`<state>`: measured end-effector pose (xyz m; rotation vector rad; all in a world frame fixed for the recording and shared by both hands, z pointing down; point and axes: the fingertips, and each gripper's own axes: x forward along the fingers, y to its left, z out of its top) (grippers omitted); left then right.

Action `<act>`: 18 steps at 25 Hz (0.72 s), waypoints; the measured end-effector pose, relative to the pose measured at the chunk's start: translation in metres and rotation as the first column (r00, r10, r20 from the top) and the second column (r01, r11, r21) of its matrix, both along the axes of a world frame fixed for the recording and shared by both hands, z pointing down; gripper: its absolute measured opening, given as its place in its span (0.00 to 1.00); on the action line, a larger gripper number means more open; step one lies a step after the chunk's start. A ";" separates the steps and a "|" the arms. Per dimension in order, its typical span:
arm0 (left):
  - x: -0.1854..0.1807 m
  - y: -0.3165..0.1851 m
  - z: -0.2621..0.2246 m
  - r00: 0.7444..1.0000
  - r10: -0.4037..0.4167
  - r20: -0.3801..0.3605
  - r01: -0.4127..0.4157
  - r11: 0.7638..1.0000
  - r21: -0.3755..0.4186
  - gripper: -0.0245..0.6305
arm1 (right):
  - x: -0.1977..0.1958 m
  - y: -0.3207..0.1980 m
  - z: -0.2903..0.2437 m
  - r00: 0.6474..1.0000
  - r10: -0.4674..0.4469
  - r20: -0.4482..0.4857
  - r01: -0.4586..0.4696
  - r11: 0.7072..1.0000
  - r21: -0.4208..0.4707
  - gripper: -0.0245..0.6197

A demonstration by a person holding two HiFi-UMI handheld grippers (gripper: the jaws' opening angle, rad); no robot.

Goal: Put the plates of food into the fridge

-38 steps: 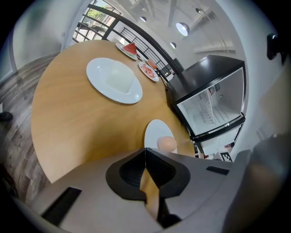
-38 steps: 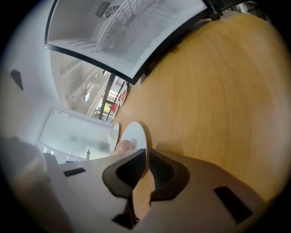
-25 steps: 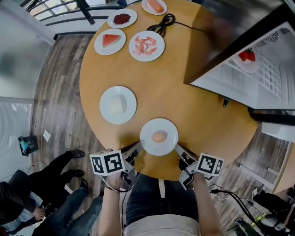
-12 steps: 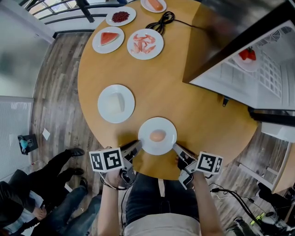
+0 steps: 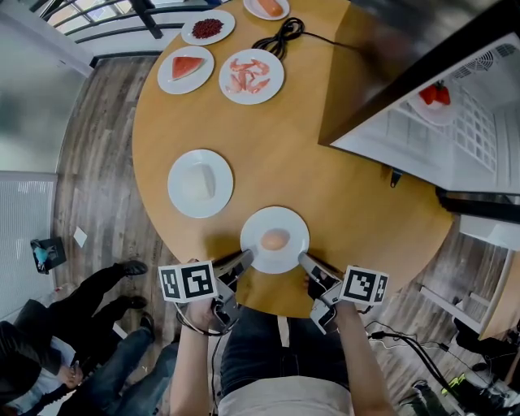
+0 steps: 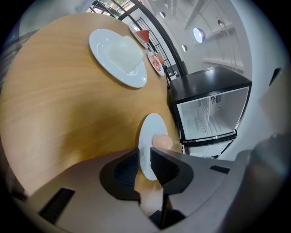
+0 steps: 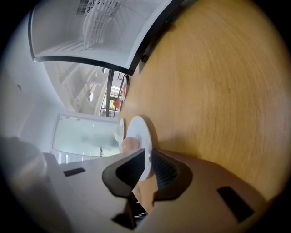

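Both grippers are on the same plate (image 5: 293, 224), the one with an egg (image 5: 275, 240) in the middle. It sits over the near edge of the round wooden bench (image 5: 325, 187), right in front of the person. Can't tell if it's lifted off the wood or resting on it.

Left gripper (image 5: 242, 258): fingers pinch the plate's left rim. In its own view the rim (image 6: 149, 136) runs between the two dark fingers (image 6: 125, 170), egg (image 6: 162, 142) just past them.

Right gripper (image 5: 305, 260): same on the right rim. Its fingers (image 7: 132, 170) are closed onto the plate edge (image 7: 136, 132), egg (image 7: 128, 144) beside them.

Fridge (image 5: 422, 122) stands on the bench's far right, door open. One plate of red food (image 5: 435, 101) is on a shelf inside.

Other plates on the bench:
- white lump (image 5: 200, 183), left of centre, near the egg plate but apart from it
- watermelon slice (image 5: 186, 69), far left
- pink pieces (image 5: 251, 76), just beside the watermelon
- dark red bits (image 5: 208, 28), far edge
- something orange (image 5: 268, 8), far edge, partly cut off

A black cable (image 5: 280, 36) is coiled near the far plates.
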<state>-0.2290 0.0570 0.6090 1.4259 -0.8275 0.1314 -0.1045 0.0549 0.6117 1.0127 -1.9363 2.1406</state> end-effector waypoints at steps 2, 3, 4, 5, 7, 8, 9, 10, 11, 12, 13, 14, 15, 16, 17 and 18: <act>0.001 0.000 0.001 1.000 0.002 -0.018 -0.003 1.000 -0.013 0.15 | -0.001 -0.001 0.000 1.000 -0.002 0.012 0.002 1.000 -0.008 0.09; 0.003 0.001 0.001 1.000 0.008 -0.021 -0.009 1.000 -0.018 0.15 | -0.002 -0.001 0.000 1.000 -0.002 0.015 0.002 1.000 -0.010 0.09; 0.004 0.001 0.002 1.000 0.016 -0.018 -0.017 1.000 -0.020 0.15 | -0.002 -0.002 0.001 1.000 0.000 0.016 0.000 1.000 -0.012 0.09; 0.005 0.001 0.002 1.000 0.025 -0.013 -0.025 1.000 -0.018 0.15 | -0.002 -0.003 0.001 1.000 0.003 0.012 -0.003 1.000 -0.014 0.09; 0.005 0.001 0.003 0.999 0.032 -0.003 -0.032 0.999 -0.018 0.15 | -0.001 -0.003 0.002 1.000 0.006 0.004 -0.006 1.000 -0.018 0.09; 0.004 0.002 0.004 1.000 0.029 0.002 -0.029 0.999 -0.024 0.13 | -0.001 -0.003 0.003 1.000 0.007 0.001 -0.007 1.000 -0.021 0.09; 0.003 0.001 0.005 1.000 0.023 0.005 -0.023 0.999 -0.031 0.10 | -0.001 -0.003 0.003 1.000 0.008 0.000 -0.008 1.000 -0.022 0.09; 0.003 0.001 0.005 1.000 0.015 0.004 -0.015 0.999 -0.038 0.10 | -0.001 -0.003 0.004 1.000 0.010 -0.002 -0.011 1.000 -0.024 0.09; 0.003 0.001 0.005 1.000 0.004 0.000 -0.004 0.999 -0.043 0.10 | -0.001 -0.003 0.004 1.000 0.016 -0.003 -0.016 1.000 -0.026 0.09; 0.003 0.000 0.005 1.000 -0.007 -0.005 0.007 0.999 -0.045 0.10 | -0.001 -0.003 0.004 1.000 0.023 -0.004 -0.023 0.999 -0.028 0.09; 0.002 0.000 0.005 1.000 -0.018 -0.007 0.018 0.999 -0.047 0.10 | -0.001 -0.003 0.004 1.000 0.031 -0.004 -0.031 0.999 -0.029 0.09; 0.002 0.000 0.005 1.000 -0.029 -0.005 0.029 0.998 -0.047 0.09 | -0.001 -0.003 0.004 0.999 0.039 -0.005 -0.040 0.999 -0.029 0.09; 0.001 -0.001 0.005 0.999 -0.041 -0.002 0.041 0.998 -0.046 0.09 | -0.001 -0.004 0.004 0.999 0.049 -0.006 -0.049 0.998 -0.029 0.08; 0.001 -0.001 0.005 0.999 -0.053 0.002 0.053 0.998 -0.046 0.09 | -0.001 -0.004 0.004 0.998 0.057 -0.008 -0.057 0.998 -0.028 0.08; 0.001 -0.001 0.005 0.998 -0.062 0.005 0.062 0.997 -0.045 0.09 | 0.000 -0.004 0.004 0.998 0.065 -0.010 -0.065 0.998 -0.027 0.08; 0.001 -0.001 0.006 0.998 -0.068 0.006 0.069 0.997 -0.044 0.09 | 0.000 -0.004 0.004 0.997 0.071 -0.011 -0.071 0.997 -0.027 0.08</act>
